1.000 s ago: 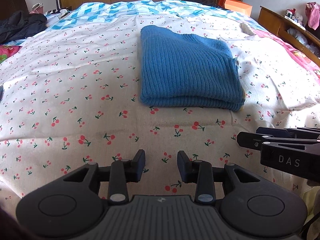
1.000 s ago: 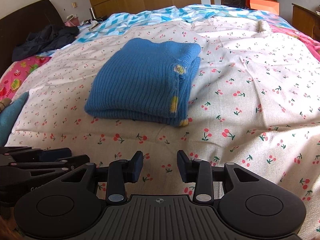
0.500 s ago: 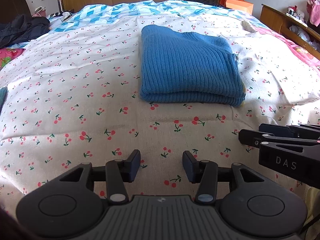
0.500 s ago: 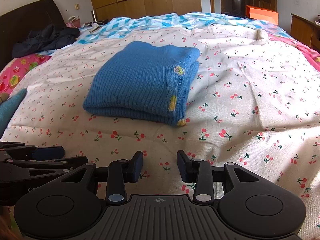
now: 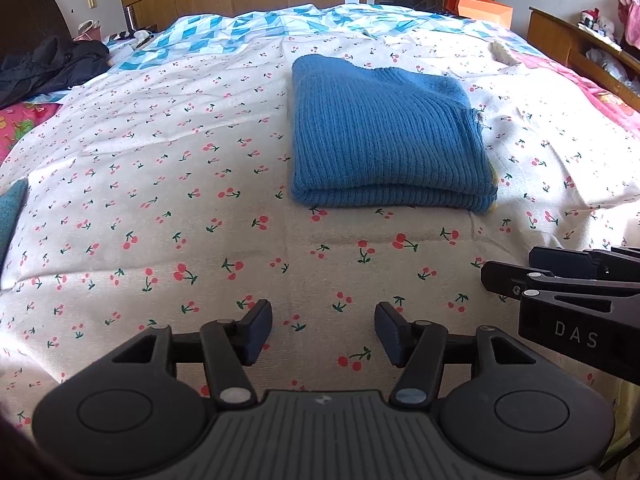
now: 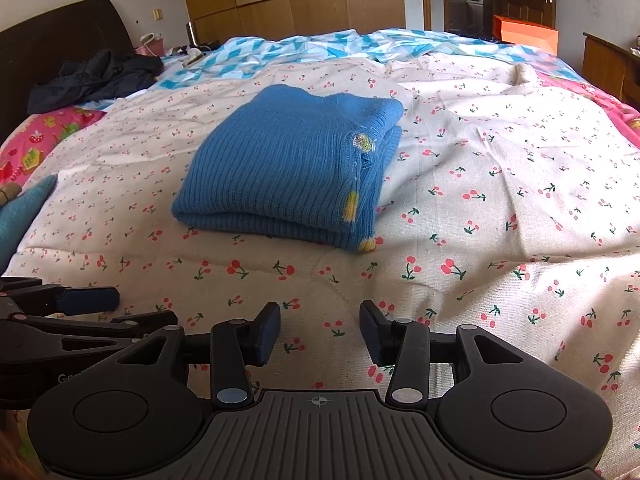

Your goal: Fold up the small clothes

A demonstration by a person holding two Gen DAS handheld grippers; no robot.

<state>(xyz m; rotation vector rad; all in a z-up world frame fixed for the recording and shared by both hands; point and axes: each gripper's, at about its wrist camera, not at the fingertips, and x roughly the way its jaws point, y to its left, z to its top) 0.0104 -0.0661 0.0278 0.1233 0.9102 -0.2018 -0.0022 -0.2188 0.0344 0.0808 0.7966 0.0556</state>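
Note:
A blue ribbed knit sweater (image 5: 384, 136) lies folded into a thick rectangle on the cherry-print bedspread (image 5: 160, 184); in the right wrist view the sweater (image 6: 288, 176) shows small yellow patches along its right edge. My left gripper (image 5: 323, 330) hovers over bare bedspread well short of the sweater, its jaws opening with nothing between them. My right gripper (image 6: 320, 330) sits beside it, also short of the sweater, jaws opening and empty. Each gripper shows at the edge of the other's view: the right gripper (image 5: 568, 280) and the left gripper (image 6: 72, 312).
A dark jacket (image 6: 96, 80) lies at the far left by the dark headboard (image 6: 60, 32). A blue-and-white quilt (image 5: 280, 24) covers the far end of the bed. A teal cloth (image 6: 24, 208) pokes in at the left edge. Wooden furniture (image 5: 580, 48) stands on the right.
Both grippers' jaws have spread wider, the left more than the right. The sweater and the hands have stayed where they were.

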